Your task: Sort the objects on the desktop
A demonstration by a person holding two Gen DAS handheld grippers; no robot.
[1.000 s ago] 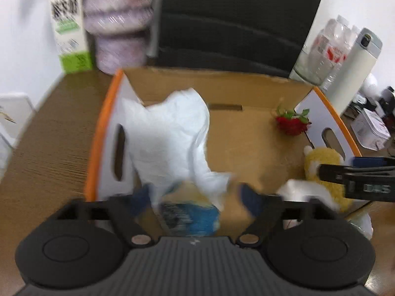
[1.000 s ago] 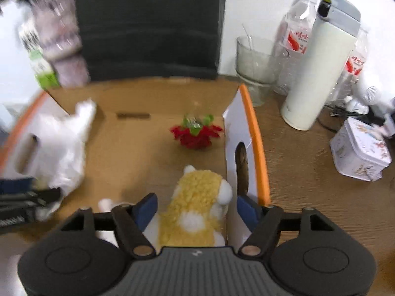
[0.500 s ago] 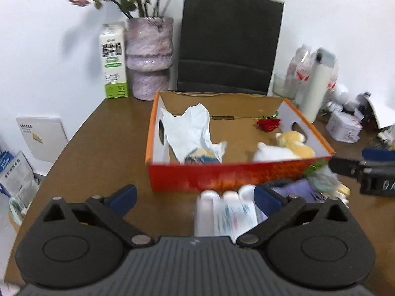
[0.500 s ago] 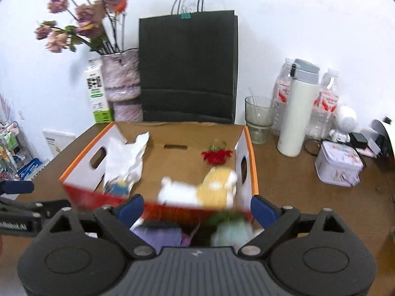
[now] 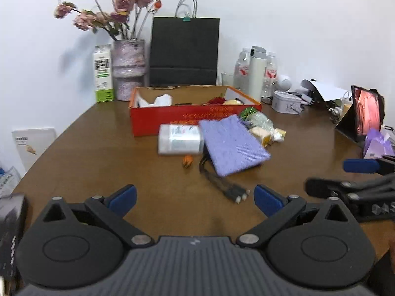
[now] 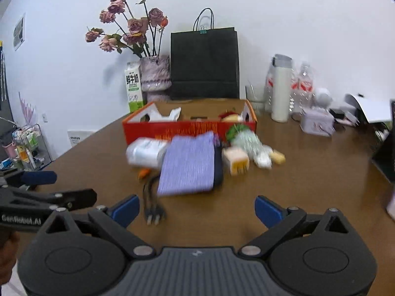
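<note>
Both claws spread, empty: left claw [image 5: 195, 197], right claw [image 6: 196, 208]; red box [image 5: 172, 120] contents mostly hidden.

Both tongs [image 5: 195, 197] [image 6: 196, 208] now back from the box [image 5: 195, 119], empty

Inside the red box [image 5: 195, 119], mostly hidden behind the near wall: only the tops of a white crumpled bag [image 5: 163, 99], a red flower [image 5: 215, 100] and a yellow plush [image 5: 232, 102] visible. Motion-blurred in the right wrist view: the white packet [image 6: 145, 152], the purple pouch [image 6: 188, 164], the green-wrapped item [image 6: 246, 140]. Black cable [image 5: 222, 185] partly tucked under the pouch, far end hidden. Small orange object [image 5: 187, 160] too small to identify. Tablet [image 5: 367, 113] cut off at the far right.
</note>
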